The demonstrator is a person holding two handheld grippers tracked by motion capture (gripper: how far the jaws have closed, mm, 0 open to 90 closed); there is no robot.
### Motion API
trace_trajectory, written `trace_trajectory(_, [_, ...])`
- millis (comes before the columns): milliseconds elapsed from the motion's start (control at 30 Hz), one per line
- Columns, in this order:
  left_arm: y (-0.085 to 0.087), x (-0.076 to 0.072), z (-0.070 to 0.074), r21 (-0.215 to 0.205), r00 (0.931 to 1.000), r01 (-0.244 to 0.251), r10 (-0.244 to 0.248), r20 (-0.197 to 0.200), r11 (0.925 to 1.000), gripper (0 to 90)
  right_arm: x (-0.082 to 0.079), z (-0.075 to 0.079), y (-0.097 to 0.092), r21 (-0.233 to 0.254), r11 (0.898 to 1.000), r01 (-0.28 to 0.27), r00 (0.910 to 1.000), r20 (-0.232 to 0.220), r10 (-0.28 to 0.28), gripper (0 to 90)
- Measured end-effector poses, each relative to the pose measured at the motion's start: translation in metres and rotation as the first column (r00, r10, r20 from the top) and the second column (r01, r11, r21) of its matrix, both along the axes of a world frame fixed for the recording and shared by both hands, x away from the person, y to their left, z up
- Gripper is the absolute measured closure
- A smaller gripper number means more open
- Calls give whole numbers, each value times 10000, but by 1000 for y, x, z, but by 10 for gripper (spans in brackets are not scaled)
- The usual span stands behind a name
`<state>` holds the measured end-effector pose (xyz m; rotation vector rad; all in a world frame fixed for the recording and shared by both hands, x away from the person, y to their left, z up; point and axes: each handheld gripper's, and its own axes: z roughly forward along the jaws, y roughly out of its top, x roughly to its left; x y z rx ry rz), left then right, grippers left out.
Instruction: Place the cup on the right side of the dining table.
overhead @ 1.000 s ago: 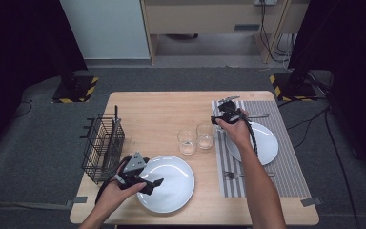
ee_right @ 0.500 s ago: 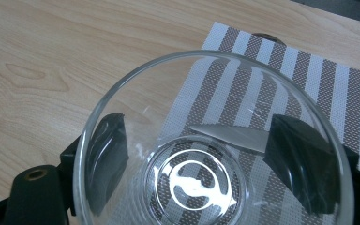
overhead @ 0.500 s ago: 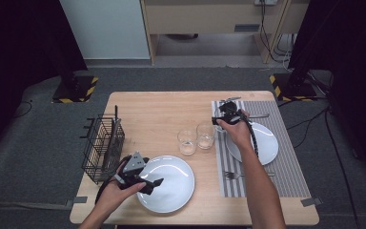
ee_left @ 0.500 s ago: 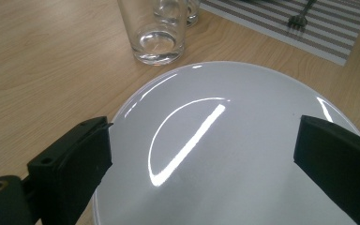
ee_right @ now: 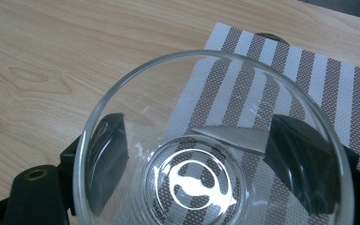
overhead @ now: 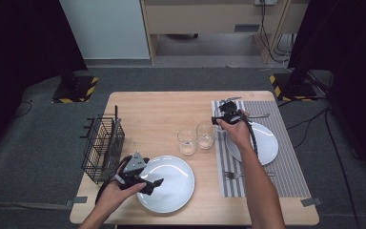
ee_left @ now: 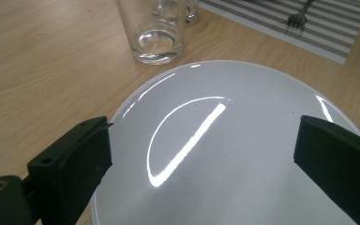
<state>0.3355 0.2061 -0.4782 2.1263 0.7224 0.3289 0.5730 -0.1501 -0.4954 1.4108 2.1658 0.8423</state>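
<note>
Glass (ee_right: 215, 154) clamped in right gripper (ee_right: 206, 154), placemat (ee_right: 309, 84) beneath

left gripper (overhead: 153, 183) over white plate (overhead: 171, 187), wire basket (overhead: 104, 143)

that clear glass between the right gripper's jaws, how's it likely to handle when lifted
The glass looks smooth and shiny, so it could slip in the right gripper; its black jaws flank the walls from outside. It is rigid and probably breakable, so squeezing hard seems risky. The mouth looks wider than the base, so it may tip if set down unevenly on the striped placemat.
</note>
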Motion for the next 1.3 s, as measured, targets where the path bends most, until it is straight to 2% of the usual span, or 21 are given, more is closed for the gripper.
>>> trace_trajectory(833, [0, 0, 1, -1, 10000, 8, -8, 27, 10000, 37, 0, -1, -2, 227, 9997, 113, 9999, -70, -111, 187])
trace_trajectory(933, [0, 0, 1, 5, 10000, 11, -11, 30, 10000, 37, 0, 0, -2, 504, 9985, 192, 9998, -89, -188, 169])
trace_trajectory(1300, [-1, 0, 0, 65, 10000, 26, -26, 36, 10000, 37, -2, 11, -6, 1022, 9943, 318, 9990, 279, -348, 100])
